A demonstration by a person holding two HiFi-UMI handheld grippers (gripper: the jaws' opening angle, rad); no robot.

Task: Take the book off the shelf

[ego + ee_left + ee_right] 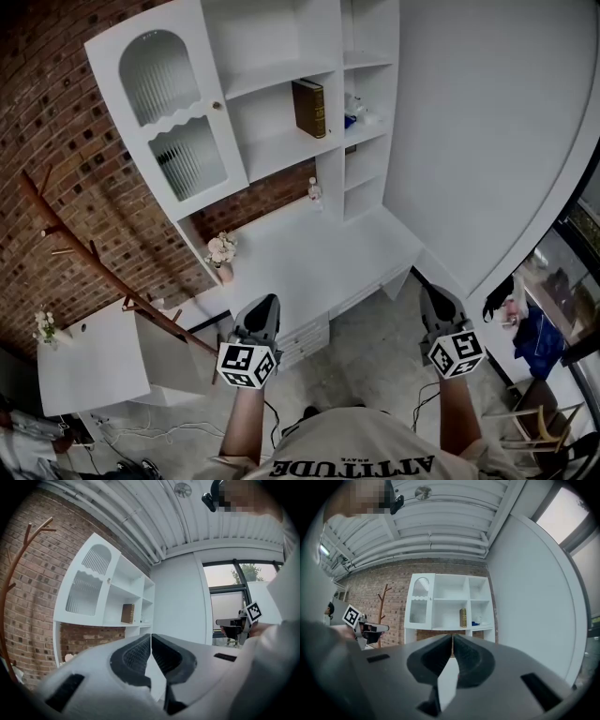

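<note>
A brown book stands upright on the middle shelf of the white wall unit; it also shows small in the left gripper view as the book and in the right gripper view as the book. My left gripper is held low, well short of the shelves, its jaws shut with nothing between them. My right gripper hangs at the same height to the right, jaws shut and empty. In their own views the left gripper and right gripper show pads pressed together.
A white desk with drawers lies under the shelves, with a small flower pot at its left and a bottle by the shelf base. A wooden coat stand leans at the left. A glazed cabinet door flanks the book shelf.
</note>
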